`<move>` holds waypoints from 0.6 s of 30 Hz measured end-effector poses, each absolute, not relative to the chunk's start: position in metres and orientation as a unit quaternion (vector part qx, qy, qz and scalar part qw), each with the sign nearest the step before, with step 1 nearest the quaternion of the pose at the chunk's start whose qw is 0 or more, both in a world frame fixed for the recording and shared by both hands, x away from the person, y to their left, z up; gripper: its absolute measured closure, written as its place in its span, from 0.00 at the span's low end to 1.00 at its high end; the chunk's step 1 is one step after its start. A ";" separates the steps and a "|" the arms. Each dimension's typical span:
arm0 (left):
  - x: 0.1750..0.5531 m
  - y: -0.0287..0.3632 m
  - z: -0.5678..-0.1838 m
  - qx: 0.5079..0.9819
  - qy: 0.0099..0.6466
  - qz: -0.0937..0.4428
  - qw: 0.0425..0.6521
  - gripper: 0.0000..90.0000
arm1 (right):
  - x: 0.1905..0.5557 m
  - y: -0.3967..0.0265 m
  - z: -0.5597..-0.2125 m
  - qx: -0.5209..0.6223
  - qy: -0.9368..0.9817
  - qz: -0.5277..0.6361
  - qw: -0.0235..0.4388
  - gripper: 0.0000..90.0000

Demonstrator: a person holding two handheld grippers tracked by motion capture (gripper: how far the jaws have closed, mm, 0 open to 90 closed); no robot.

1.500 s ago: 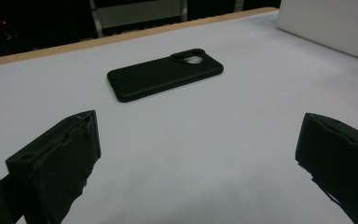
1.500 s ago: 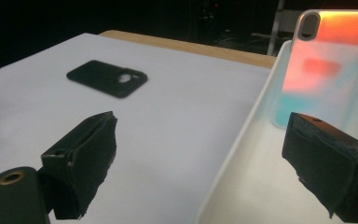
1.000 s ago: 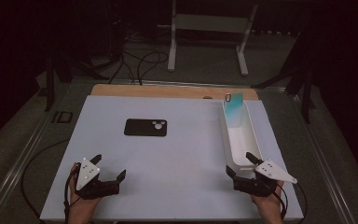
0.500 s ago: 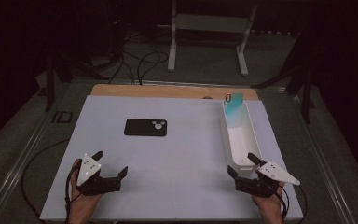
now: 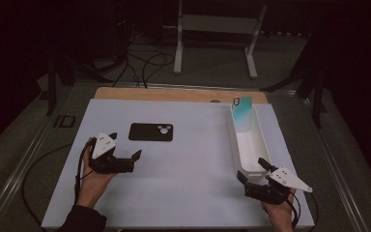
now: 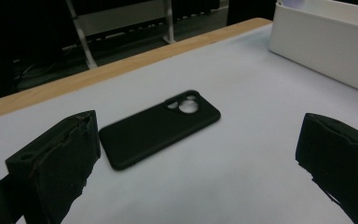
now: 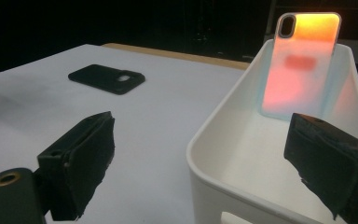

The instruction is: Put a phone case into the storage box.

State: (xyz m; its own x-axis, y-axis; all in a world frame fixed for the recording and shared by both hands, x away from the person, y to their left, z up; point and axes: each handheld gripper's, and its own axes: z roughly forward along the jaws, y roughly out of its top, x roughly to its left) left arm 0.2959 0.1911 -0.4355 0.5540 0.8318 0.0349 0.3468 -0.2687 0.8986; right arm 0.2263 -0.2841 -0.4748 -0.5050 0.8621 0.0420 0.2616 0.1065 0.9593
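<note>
Black phone case (image 5: 150,132) flat on the white table (image 5: 193,193), just ahead of the left gripper (image 5: 125,155) — jaws wide, empty; right gripper (image 5: 252,175), also spread, by the white bin (image 5: 238,145) — a shallow approach could skid it away.

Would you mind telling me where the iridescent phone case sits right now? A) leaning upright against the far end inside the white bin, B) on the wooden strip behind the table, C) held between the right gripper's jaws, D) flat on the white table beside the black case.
A: the iridescent phone case stands propped against the far wall of the white bin, apart from the black case and the open right gripper.
</note>
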 end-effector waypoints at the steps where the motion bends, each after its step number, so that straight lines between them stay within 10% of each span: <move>1: 0.302 0.190 -0.436 0.752 0.394 0.262 0.459 0.00 | 0.226 -0.284 -0.475 0.409 0.688 0.529 0.282 0.09; 18: 0.384 0.180 -0.456 0.741 0.442 0.246 0.441 0.01 | 0.227 -0.284 -0.477 0.411 0.689 0.529 0.277 0.09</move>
State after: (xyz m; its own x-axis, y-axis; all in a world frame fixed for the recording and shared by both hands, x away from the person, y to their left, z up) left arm 0.3844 0.1805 -0.4559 0.4891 0.8719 -0.0252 0.4376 -0.2203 0.8717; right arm 0.2273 -0.2843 -0.4774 -0.5080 0.8597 0.0530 0.2727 0.1021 0.9567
